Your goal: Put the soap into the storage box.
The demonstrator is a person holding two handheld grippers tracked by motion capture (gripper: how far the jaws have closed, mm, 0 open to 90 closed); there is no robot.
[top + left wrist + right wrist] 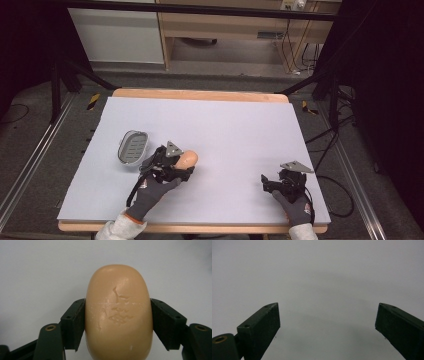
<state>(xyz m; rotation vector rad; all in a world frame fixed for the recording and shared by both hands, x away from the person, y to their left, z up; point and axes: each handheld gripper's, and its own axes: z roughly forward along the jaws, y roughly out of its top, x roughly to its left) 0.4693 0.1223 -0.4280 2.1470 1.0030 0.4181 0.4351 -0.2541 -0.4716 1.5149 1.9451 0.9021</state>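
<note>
Tan and waxy, the soap bar (118, 312) sat squeezed between the two black jaws of the left gripper (118, 322), whose pads pressed flat against its long sides; a stamped mark on its upper face was too worn to read. From the high view the same bar (187, 159) lay low over the pale grey table (225, 125), near its front-left part, with the left gripper (172, 165) clamped on it and the gloved left hand (152, 192) behind. Whether the soap rested on the surface or was lifted a little off it could not be told. Just beside it, toward the left and a little farther back, a grey oval soap dish (133, 147) with a slotted floor stood with nothing in it. The right gripper (272, 184) waited well apart near the front-right edge, and its own view showed its jaws spread wide over bare table, holding nothing. By my reading, the grasp on the soap was secured and that part of the work was done; the carry across to the dish, the setting down inside its rim and the release all seemed to be left.
</note>
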